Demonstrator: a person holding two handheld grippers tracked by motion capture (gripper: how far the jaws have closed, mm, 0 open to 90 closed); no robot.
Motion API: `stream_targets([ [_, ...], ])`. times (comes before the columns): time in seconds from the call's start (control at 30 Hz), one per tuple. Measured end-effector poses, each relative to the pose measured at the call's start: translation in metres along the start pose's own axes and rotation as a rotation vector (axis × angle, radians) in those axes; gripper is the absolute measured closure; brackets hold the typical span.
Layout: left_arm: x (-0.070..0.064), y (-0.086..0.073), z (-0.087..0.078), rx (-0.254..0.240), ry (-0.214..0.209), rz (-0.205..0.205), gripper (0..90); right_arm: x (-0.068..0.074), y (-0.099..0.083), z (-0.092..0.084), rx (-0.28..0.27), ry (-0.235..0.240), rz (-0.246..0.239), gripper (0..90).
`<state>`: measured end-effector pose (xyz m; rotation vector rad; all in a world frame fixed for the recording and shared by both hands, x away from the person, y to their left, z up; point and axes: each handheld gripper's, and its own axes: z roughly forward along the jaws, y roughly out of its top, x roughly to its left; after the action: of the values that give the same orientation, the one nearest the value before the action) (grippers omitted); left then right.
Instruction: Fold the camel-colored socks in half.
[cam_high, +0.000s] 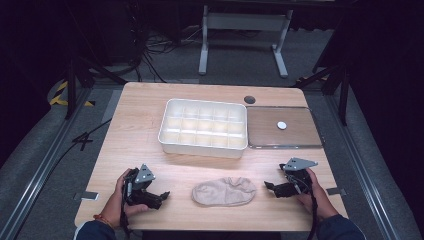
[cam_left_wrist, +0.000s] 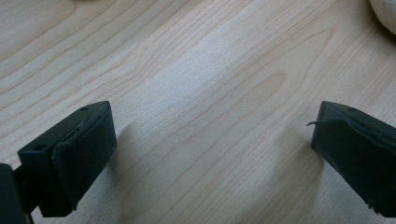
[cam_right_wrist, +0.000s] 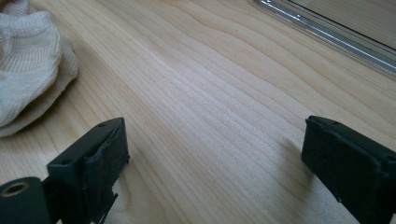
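Table (cam_high: 140, 115): light wood, rounded corners; seen from the high view, near edge at 6 o'clock, far edge at 12 o'clock.

Sock (cam_high: 224, 191): beige, lying flat near the near edge, between the two grippers and apart from both; bare wood on either side of it and between it and the tray; its ribbed cuff shows at 10 o'clock in the right gripper view (cam_right_wrist: 28, 60).

Divided tray (cam_high: 204, 128): white, many small compartments, at table centre toward 12 o'clock; a strip of bare wood runs between it and the far edge.

Clear lid (cam_high: 283, 127): flat, with a white round knob, just beside the tray at its 3 o'clock, close to the table's right edge.

Dark round grommet (cam_high: 250, 99): at the far edge, 12 o'clock of the lid.

Writing, labels: none legible.

Left gripper (cam_high: 161, 196): held in the person's left hand at 9 o'clock of the sock, low over the wood, tips pointing toward the sock; jaws spread wide in its own view (cam_left_wrist: 212, 154), only bare table between them.

Right gripper (cam_high: 270, 187): held in the right hand at 3 o'clock of the sock, tips pointing toward it; jaws wide apart (cam_right_wrist: 215, 158), holding nothing.
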<state>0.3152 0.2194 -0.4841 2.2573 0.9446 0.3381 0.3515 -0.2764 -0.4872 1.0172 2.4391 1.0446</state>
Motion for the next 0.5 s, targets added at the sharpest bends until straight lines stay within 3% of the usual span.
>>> stream_targets([
  [0.1, 0.0018, 0.0007, 0.0001, 0.002, -0.005, 0.021, 0.2, 0.0007, -0.0003, -0.0002, 0.001, -0.006, 0.005, 7.4],
  [0.27, 0.0019, 0.0008, 0.0006, 0.000, -0.008, 0.016, 0.2, 0.0019, -0.0012, -0.0012, 0.004, -0.027, 0.033, 5.6],
  [0.5, 0.0042, 0.0019, 0.0013, 0.003, -0.026, 0.033, 0.0, 0.0009, -0.0024, -0.0023, 0.006, -0.020, 0.023, 5.6],
])
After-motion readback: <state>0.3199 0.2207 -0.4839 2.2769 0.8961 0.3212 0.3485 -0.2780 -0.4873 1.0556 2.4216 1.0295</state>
